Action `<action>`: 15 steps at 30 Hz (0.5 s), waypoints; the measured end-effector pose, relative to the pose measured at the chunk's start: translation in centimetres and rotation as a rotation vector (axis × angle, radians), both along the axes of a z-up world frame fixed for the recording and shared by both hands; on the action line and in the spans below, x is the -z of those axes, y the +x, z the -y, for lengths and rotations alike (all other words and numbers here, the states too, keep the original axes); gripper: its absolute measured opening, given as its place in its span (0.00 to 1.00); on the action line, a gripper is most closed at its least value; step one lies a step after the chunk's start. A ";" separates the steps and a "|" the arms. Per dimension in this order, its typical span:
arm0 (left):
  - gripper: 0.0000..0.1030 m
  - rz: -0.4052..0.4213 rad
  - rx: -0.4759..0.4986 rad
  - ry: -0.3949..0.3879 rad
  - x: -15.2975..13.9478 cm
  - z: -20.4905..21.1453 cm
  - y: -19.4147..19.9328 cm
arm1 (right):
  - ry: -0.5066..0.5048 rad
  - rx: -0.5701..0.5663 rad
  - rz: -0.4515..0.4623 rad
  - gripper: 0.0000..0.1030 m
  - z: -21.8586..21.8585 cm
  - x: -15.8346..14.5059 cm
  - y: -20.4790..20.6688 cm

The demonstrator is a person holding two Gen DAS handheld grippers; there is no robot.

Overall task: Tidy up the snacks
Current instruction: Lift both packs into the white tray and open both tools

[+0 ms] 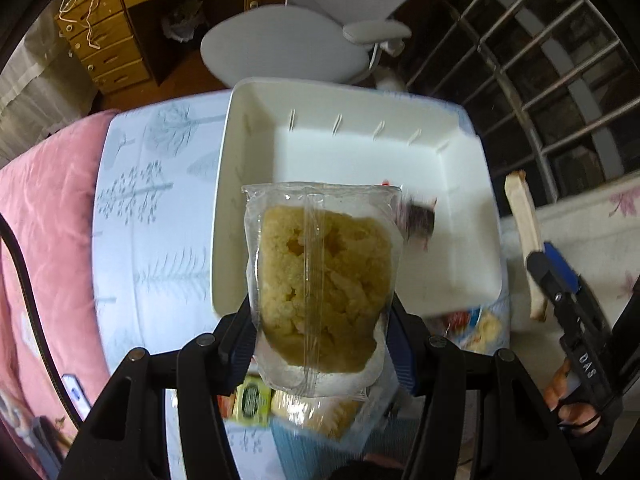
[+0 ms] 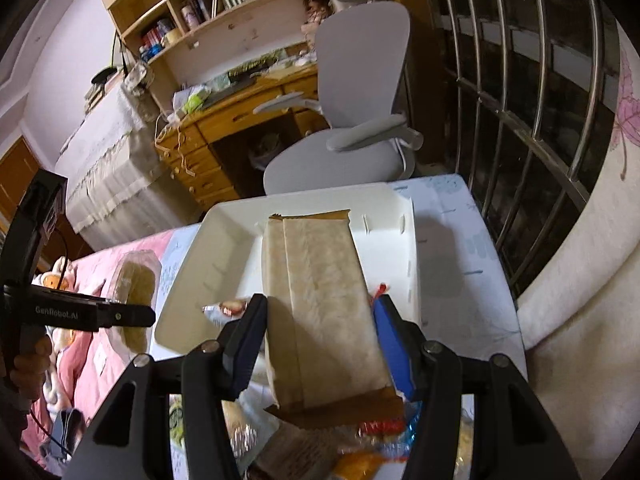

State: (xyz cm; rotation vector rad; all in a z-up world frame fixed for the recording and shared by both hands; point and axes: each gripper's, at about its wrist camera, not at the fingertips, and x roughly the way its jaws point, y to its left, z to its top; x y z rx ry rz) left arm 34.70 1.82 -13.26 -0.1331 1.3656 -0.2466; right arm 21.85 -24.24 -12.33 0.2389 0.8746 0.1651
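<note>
Left wrist view: clear-wrapped cake (image 1: pixel 324 280) above white bin (image 1: pixel 248 128) near rim

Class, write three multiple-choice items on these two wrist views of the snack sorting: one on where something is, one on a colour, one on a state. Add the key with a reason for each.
1. Where is the white bin?
A. on the grey chair
B. on the tree-print cloth
C. on the wooden desk

2. What colour is the long packet in the right tool?
A. tan
B. green
C. black

3. What is the left tool doing?
A. hanging open and empty
B. lying on the table
C. gripping a clear-wrapped yellow cake

Key: B, the cloth shows around the bin; A, its wrapper is paper-brown; C, both pads press the cake's wrapper.
</note>
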 end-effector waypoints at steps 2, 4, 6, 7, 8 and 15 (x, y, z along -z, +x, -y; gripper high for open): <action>0.63 0.026 -0.029 -0.017 0.1 -0.4 0.9 | 0.016 0.032 0.029 0.53 0.1 0.1 0.1; 0.75 0.021 -0.049 -0.017 0.4 -0.8 1.5 | 0.022 0.069 0.040 0.53 0.4 0.4 0.3; 0.76 0.009 -0.048 -0.017 0.9 -0.9 1.9 | 0.028 0.088 0.023 0.54 0.6 0.7 0.7; 0.76 0.002 -0.043 -0.017 1.0 -0.9 1.9 | 0.028 0.093 0.010 0.54 0.7 0.9 0.8; 0.76 -0.001 -0.040 -0.017 1.1 -0.9 2.0 | 0.026 0.096 0.000 0.54 0.7 1.0 0.9; 0.76 -0.013 -0.044 -0.010 0.4 -1.1 1.1 | 0.045 0.131 -0.056 0.58 1.1 1.1 0.5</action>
